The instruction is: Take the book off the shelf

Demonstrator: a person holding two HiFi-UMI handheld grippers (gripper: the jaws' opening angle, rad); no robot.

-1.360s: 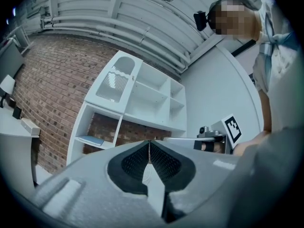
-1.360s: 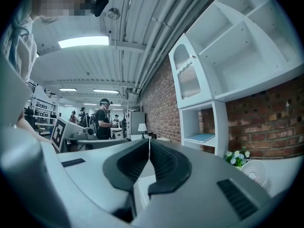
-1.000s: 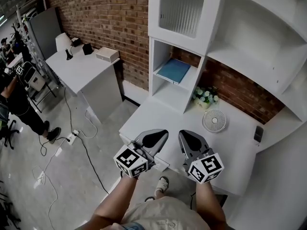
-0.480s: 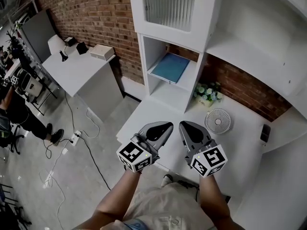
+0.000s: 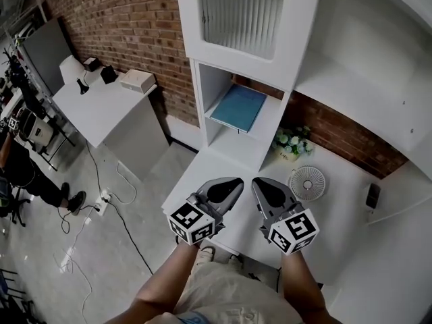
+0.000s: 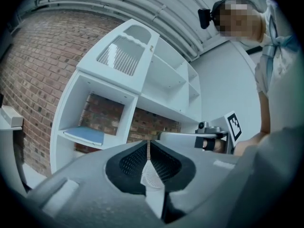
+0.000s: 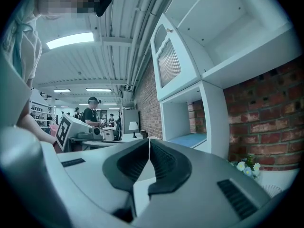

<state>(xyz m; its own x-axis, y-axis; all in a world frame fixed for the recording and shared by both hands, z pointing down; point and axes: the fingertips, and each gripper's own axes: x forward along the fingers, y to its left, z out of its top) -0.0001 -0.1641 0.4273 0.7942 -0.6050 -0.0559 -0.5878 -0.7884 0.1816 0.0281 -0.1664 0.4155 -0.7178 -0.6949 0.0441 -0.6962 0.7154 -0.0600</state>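
Note:
A thin blue book (image 5: 237, 108) lies flat on the low shelf of a white shelf unit (image 5: 270, 52), inside an open cubby. It also shows in the left gripper view (image 6: 85, 135) and, edge on, in the right gripper view (image 7: 192, 139). My left gripper (image 5: 233, 181) and right gripper (image 5: 260, 181) are held side by side over the front of the white desk (image 5: 202, 174), well short of the book. Both point level toward the unit. In the left gripper view the left gripper (image 6: 148, 148) is shut with nothing in it. The right gripper (image 7: 149, 148) is likewise shut and empty.
On the desk stand a small white fan (image 5: 305, 183), a pot of flowers (image 5: 291, 144) and a dark remote (image 5: 372, 196). A brick wall runs behind. To the left stands a white side table (image 5: 101, 106) with a lamp, with cables on the floor and a person (image 5: 20, 174) beyond.
Both grippers and the head have come closer to the shelf unit, so the book and cubby sit nearer and larger. Both pairs of jaws stayed shut.

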